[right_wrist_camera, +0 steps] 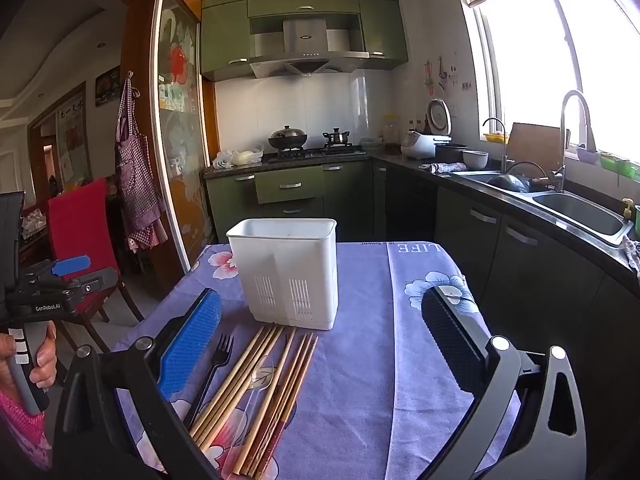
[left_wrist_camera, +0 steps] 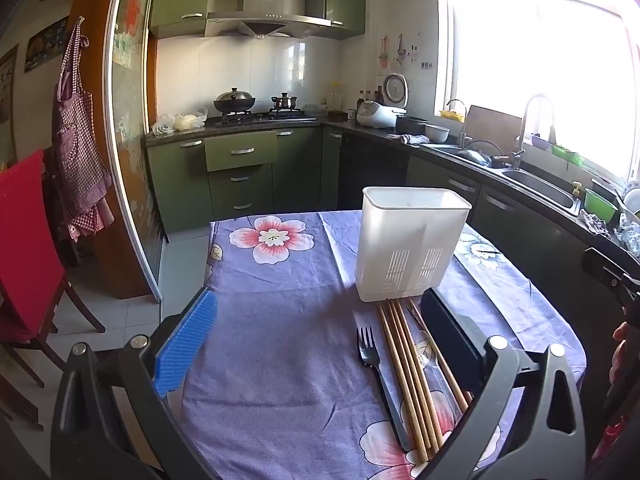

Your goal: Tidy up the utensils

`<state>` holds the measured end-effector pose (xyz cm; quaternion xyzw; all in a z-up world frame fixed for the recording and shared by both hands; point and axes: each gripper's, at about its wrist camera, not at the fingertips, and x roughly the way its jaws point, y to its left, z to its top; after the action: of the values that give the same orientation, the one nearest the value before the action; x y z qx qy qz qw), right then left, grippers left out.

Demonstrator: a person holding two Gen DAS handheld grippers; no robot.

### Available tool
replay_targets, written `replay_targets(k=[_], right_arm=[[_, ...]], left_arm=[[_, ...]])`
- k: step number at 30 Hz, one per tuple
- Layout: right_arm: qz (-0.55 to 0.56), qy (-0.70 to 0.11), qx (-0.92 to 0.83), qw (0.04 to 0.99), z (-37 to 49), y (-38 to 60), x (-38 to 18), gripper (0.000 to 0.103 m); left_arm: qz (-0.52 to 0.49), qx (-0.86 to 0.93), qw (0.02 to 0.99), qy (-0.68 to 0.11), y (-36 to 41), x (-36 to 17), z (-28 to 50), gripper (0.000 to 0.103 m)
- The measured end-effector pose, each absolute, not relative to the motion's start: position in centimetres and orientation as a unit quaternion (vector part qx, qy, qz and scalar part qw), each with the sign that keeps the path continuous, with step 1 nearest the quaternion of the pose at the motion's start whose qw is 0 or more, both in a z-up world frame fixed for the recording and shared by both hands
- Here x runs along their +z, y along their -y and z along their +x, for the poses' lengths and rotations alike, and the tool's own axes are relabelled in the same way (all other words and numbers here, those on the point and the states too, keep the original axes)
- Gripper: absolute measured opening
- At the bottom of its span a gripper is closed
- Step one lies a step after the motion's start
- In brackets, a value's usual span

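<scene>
Lying on floral cloth: chopsticks (right_wrist_camera: 256,392), black fork (right_wrist_camera: 214,372), long axes toward white holder (right_wrist_camera: 286,272) at 12 o'clock. Right gripper (right_wrist_camera: 320,344) nearer, bundle at 7 o'clock; left gripper (left_wrist_camera: 320,344) alongside. Both spread, empty.

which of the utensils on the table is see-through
The clear plastic spoon, lying among the wooden chopsticks. The fork beside them is solid black.

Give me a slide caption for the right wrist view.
Open right gripper above black fork, chopsticks and clear spoon before an empty white holder.
</scene>
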<state>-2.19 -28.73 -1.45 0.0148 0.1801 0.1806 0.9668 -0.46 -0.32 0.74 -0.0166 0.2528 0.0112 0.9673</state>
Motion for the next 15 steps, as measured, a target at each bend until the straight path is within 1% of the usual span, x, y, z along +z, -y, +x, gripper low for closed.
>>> replay_targets(k=[15], right_arm=[[0.014,-0.180,0.181,0.967,-2.27,28.77,-1.43,0.099]], left_arm=[[-0.016,0.014,0.968,-0.252,0.23,0.67,-0.57,0.097]])
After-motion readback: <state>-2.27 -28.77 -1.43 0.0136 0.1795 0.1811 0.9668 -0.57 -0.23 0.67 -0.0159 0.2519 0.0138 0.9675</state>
